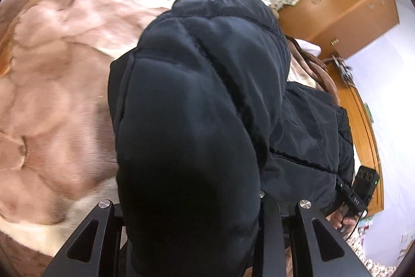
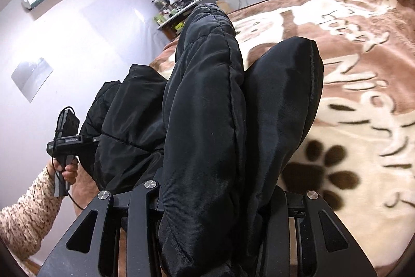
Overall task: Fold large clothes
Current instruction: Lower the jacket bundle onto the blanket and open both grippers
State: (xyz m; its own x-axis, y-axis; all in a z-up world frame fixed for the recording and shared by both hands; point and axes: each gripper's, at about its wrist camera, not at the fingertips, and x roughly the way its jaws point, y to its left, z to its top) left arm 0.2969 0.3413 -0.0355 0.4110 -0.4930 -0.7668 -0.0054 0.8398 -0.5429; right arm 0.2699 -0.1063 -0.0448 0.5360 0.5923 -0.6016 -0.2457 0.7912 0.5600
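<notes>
Jacket held up over bed, both grippers on it

Black puffer jacket [image 1: 197, 100] lifted off bed, bunched thick w/ folds. Left gripper [image 1: 192, 204] clamped on padded fold; right gripper [image 2: 207, 188] clamped on another bunch. Fabric hides fingertips both sides. Below: brown/cream paw-print blanket [image 2: 350, 85] on bed. Wooden wardrobe [image 1: 345, 7] behind.

Both matte-black hand-held grippers [image 2: 207, 199] show round silver screws; the person's sleeve [image 2: 26, 212] is beige, dark-speckled knit.
</notes>
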